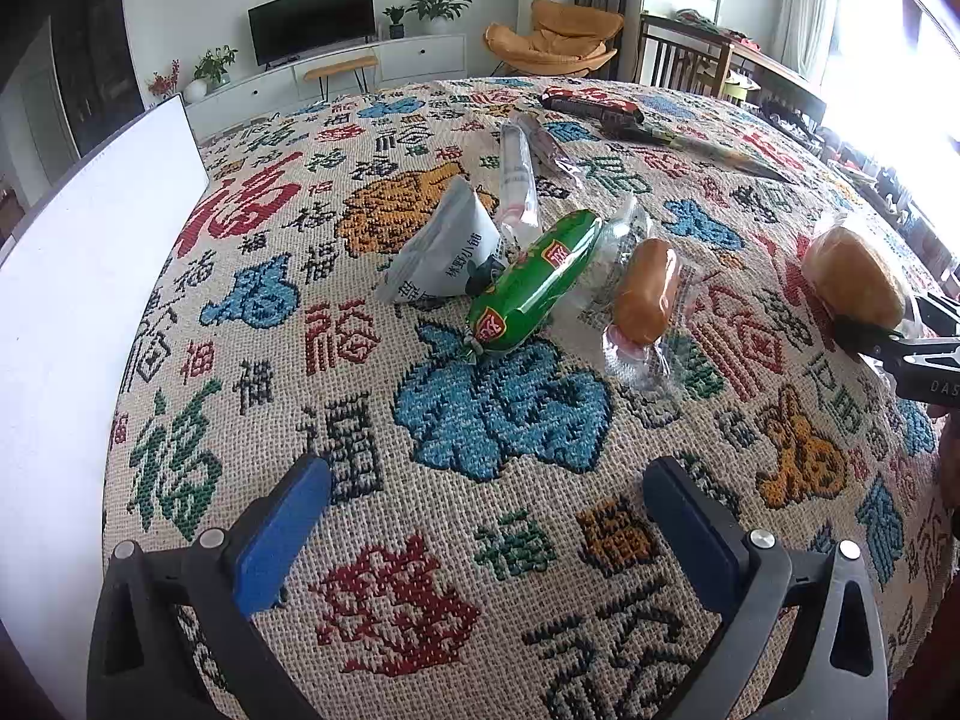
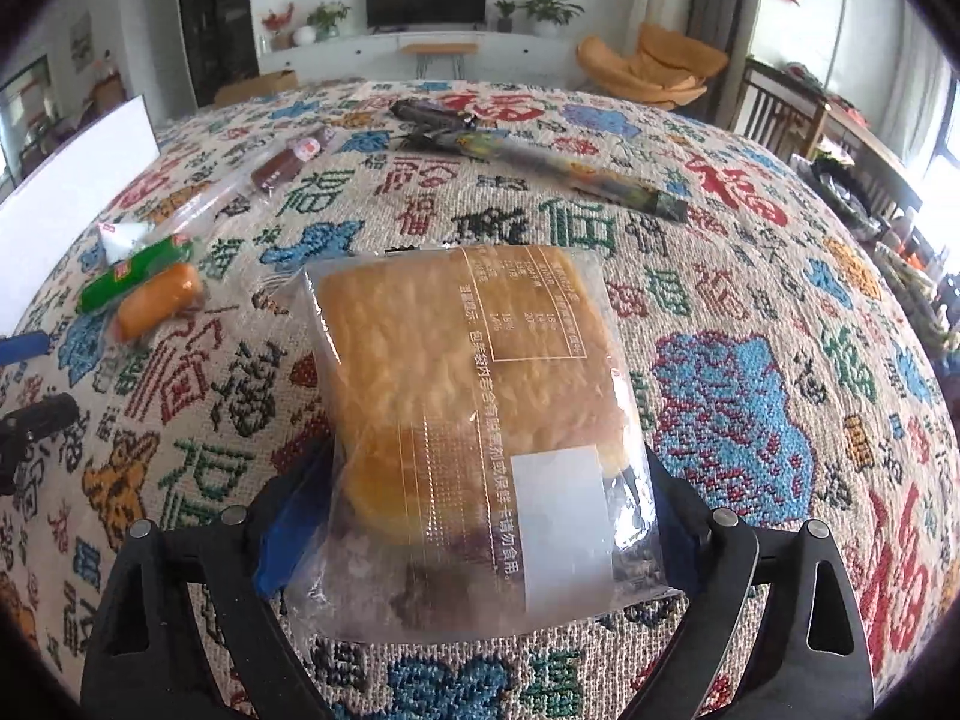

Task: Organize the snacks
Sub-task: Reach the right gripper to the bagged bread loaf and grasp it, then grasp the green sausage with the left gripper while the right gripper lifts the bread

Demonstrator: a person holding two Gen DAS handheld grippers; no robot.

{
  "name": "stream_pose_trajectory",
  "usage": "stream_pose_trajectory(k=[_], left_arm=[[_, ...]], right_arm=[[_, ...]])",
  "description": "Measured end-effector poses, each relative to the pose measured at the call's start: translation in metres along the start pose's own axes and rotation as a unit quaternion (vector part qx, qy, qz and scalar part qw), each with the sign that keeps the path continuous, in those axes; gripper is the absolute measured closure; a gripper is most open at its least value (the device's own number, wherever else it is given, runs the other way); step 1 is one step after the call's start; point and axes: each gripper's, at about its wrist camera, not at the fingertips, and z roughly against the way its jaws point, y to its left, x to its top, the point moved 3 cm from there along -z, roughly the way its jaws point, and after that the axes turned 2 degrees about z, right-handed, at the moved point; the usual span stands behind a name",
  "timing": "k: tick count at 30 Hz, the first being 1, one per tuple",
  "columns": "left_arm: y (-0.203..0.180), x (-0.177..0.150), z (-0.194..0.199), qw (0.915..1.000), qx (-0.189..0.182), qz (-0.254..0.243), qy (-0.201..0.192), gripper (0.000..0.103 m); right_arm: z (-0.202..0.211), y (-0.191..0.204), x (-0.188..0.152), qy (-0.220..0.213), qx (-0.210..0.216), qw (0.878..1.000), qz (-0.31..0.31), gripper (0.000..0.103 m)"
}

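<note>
- A living room with a television (image 1: pixel 312 18) lay behind a table spread with a woven cloth (image 1: pixel 480 414) of coloured characters.
- The left gripper (image 1: pixel 486 534) hung over bare cloth, its jaws spread wide on nothing.
- The right gripper (image 2: pixel 480 528) stood wide, a clear-wrapped bread packet (image 2: pixel 474 420) between its fingers; whether the pads pressed it could not be told.
- A green sausage (image 1: pixel 534 282), a small wrapped bun (image 1: pixel 645 291) and a white pouch (image 1: pixel 444 249) lay together mid-table, with darker packets (image 2: pixel 540 162) farther back.
</note>
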Motion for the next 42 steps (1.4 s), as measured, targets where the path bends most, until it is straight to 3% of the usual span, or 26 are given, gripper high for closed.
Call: stream_pose_trajectory(k=[8, 12, 14, 15, 17, 20, 27, 29, 33, 37, 39, 41, 42], left_arm=[[0.012, 0.008, 0.009, 0.9990, -0.022, 0.003, 0.038, 0.000], [0.035, 0.034, 0.028, 0.9989, -0.014, 0.044, 0.004, 0.000], [0.044, 0.046, 0.031, 0.9973, -0.035, 0.065, -0.004, 0.003], [0.044, 0.049, 0.030, 0.9962, -0.055, 0.068, -0.006, 0.007], [0.038, 0.052, 0.021, 0.9959, -0.072, 0.054, 0.009, 0.032], [0.022, 0.050, 0.000, 0.9957, -0.077, 0.028, 0.043, 0.059], [-0.008, 0.057, -0.018, 0.9962, -0.075, 0.006, 0.044, 0.059], [-0.014, 0.056, -0.020, 0.9959, -0.077, -0.002, 0.046, 0.081], [-0.007, 0.039, -0.004, 0.9950, -0.079, 0.038, 0.047, 0.081], [0.002, -0.009, 0.033, 0.9911, -0.093, 0.070, 0.064, 0.081], [0.005, -0.025, 0.047, 0.9892, -0.106, 0.075, 0.068, 0.064], [0.004, -0.029, 0.053, 0.9899, -0.108, 0.067, 0.063, 0.015], [0.002, -0.027, 0.056, 0.9924, -0.098, 0.055, 0.049, 0.012]], right_arm=[[-0.001, -0.007, -0.002, 0.002, 0.012, 1.000, -0.011, 0.008], [-0.001, -0.009, -0.001, 0.002, 0.012, 1.000, -0.011, 0.008], [-0.001, -0.007, -0.001, 0.002, 0.012, 1.000, -0.011, 0.008], [-0.001, -0.009, -0.001, 0.002, 0.012, 1.000, -0.011, 0.008], [-0.001, -0.007, -0.001, 0.002, 0.012, 1.000, -0.011, 0.008], [-0.001, -0.007, -0.001, 0.002, 0.012, 1.000, -0.011, 0.008], [-0.002, -0.008, -0.001, 0.002, 0.012, 1.000, -0.011, 0.008], [-0.002, -0.007, -0.001, 0.002, 0.012, 1.000, -0.011, 0.008], [-0.002, -0.008, -0.001, 0.001, 0.012, 1.000, -0.011, 0.008], [-0.002, -0.008, -0.001, 0.001, 0.012, 1.000, -0.011, 0.008], [-0.002, -0.008, -0.001, 0.001, 0.012, 1.000, -0.011, 0.008], [-0.002, -0.007, -0.002, 0.001, 0.012, 1.000, -0.011, 0.008], [-0.002, -0.008, -0.002, 0.001, 0.012, 1.000, -0.011, 0.008]])
